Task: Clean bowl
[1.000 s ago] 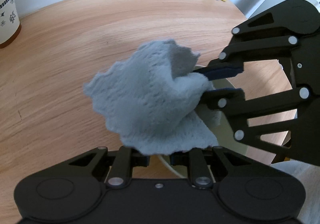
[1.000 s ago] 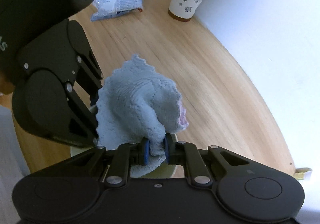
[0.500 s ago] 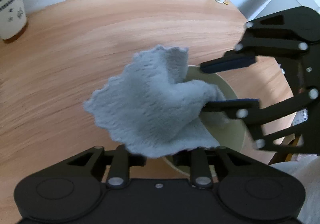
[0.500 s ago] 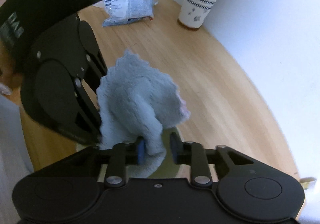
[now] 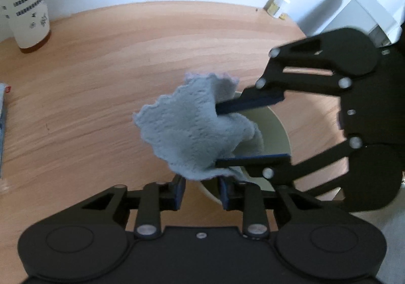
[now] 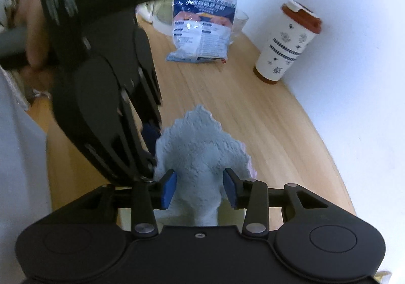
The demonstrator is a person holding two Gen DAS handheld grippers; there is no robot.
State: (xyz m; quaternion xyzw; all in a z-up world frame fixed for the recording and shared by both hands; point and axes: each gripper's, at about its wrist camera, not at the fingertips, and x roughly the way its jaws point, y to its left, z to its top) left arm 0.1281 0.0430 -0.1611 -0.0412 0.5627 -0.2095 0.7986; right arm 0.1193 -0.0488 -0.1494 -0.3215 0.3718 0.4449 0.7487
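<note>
Right gripper point(image 6: 200, 187) fingers now spread wide, released; a second ago clamped on cloth point(image 5: 192, 129). Cloth hanging loose between right fingers, slumped half over bowl point(image 5: 273, 132) rim. Left gripper point(image 5: 201, 194) fingers apart too, nothing pinched, cloth edge drooping just above the gap. Bowl on worktop point(image 5: 101, 76), straight ahead of left gripper, more of its pale inside exposed than before. Packet point(image 6: 202, 33) at far end of worktop: blue-and-white, printed text too blurred to read. Cup point(image 6: 286, 43): white, dark star and stripe pattern, red-brown lid, no readable writing.
</note>
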